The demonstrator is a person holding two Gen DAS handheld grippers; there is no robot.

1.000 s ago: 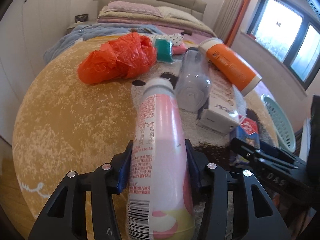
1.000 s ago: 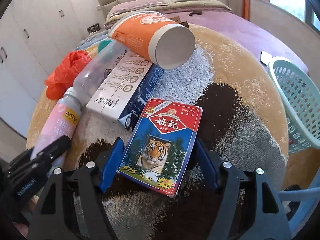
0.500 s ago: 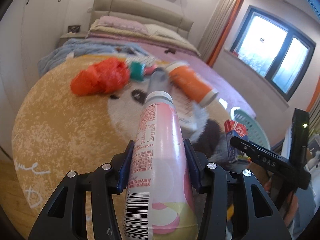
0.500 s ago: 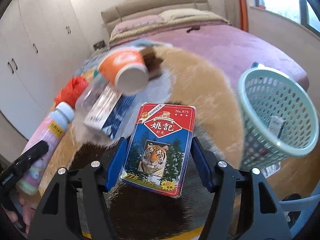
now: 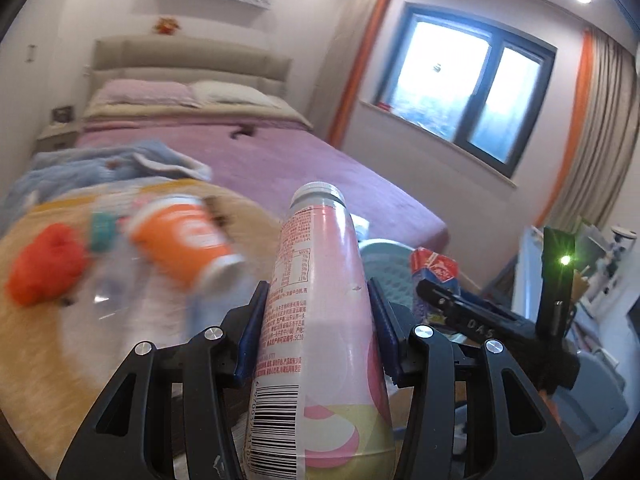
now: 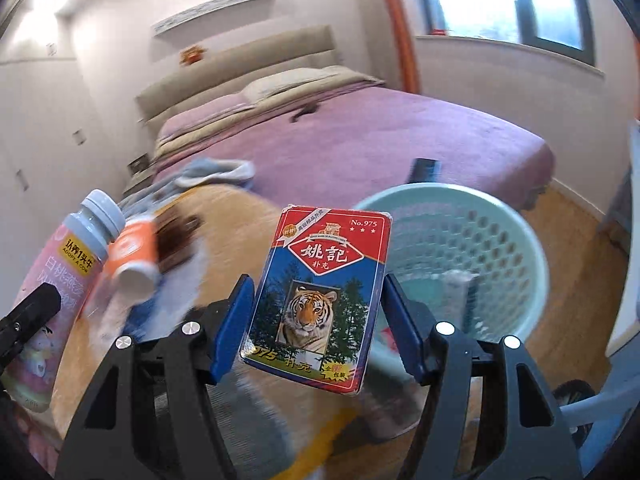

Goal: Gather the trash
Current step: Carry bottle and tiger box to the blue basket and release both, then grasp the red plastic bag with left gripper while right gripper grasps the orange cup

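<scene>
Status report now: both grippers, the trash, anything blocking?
Left gripper shut on pink bottle. Right gripper shut on card box. Green basket ahead, path open.

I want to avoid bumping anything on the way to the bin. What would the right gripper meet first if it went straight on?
Probably the green mesh basket: its near rim lies just beyond the card box held in the right gripper. Depth is unclear, so it might pass over the rim.

My left gripper (image 5: 316, 328) is black, with open triangular cut-outs, silver screws low in the frame and blue pads (image 5: 249, 334). My right gripper (image 6: 318, 330) is the same; seen at right in the left view, it bears "DAS" lettering.
</scene>
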